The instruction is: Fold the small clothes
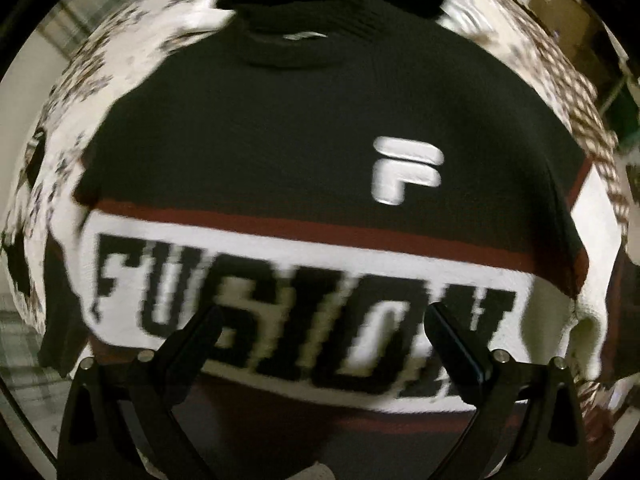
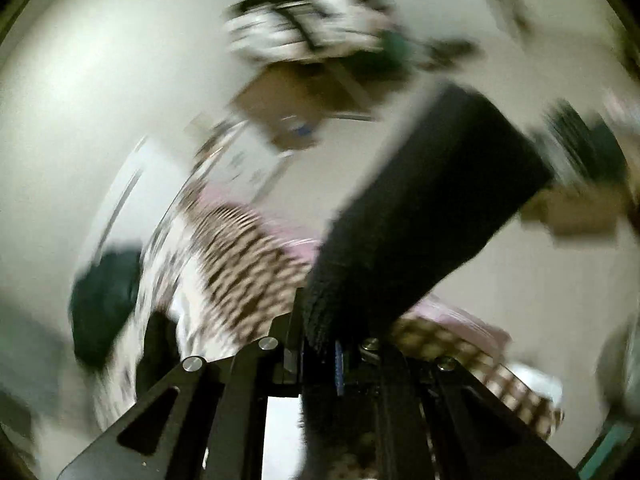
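Two grippers in play. Left gripper (image 1: 324,320) hovers with jaws spread wide and nothing between them, above a black knit sweater (image 1: 320,128) with white-and-maroon chest band, lying flat, face up, on a white patterned bedcover (image 1: 132,40). Right gripper (image 2: 320,344) is clamped tight on a black knit sleeve (image 2: 432,208), raised clear of the bed; view heavily blurred. Risk, as I judge it: a fast swing could slip the knit from the pads, or drag the body askew, since nothing pins it.

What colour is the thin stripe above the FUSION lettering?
Dark red stripe across the black sweater; clearest in the left wrist view.
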### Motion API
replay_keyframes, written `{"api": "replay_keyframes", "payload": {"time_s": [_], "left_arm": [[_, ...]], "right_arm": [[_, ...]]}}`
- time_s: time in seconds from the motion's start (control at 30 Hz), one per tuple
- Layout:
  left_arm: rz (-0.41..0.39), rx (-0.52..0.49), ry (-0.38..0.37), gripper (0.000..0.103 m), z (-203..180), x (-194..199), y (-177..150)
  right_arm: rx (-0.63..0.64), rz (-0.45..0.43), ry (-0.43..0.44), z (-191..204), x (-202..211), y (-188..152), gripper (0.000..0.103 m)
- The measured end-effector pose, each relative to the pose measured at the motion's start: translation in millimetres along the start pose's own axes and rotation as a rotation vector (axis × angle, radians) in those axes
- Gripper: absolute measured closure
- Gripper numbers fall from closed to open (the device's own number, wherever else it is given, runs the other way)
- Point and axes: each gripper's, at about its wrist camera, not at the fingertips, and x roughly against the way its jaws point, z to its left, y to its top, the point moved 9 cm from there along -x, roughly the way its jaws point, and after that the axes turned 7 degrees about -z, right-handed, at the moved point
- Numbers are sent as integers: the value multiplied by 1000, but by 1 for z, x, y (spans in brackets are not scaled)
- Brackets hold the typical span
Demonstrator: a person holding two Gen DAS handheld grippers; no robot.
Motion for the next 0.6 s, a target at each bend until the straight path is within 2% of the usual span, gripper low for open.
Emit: {"api": "replay_keyframes", "payload": {"time_s": [0.07,0.17,0.23,0.27,0.33,0.37,0.4,0.47,0.57,0.6], "left_arm": [[5,30,7,0,25,11,7],[17,88,29,0,65,17,10],[23,126,50,0,101,20,3],[26,147,62,0,116,22,0],[26,184,93,0,157,26,-11],[25,200,111,0,172,29,-18],[25,215,133,0,191,31,-25],[34,243,167,0,224,29,-36],[59,266,194,0,250,25,-49],[73,276,193,0,258,20,-52]], "right_arm": [[121,51,53,64,-9,-21,92],[285,136,121,146,-16,-82,92],[388,219,183,203,-21,-145,92],[423,247,204,219,-19,-170,92],[538,329,255,262,-19,-242,93],[579,353,269,276,-17,-268,93],[651,399,287,292,-13,-311,93],[754,475,298,299,-9,-377,93],[897,584,277,283,-10,-450,92],[940,653,248,272,-9,-473,86]]}}
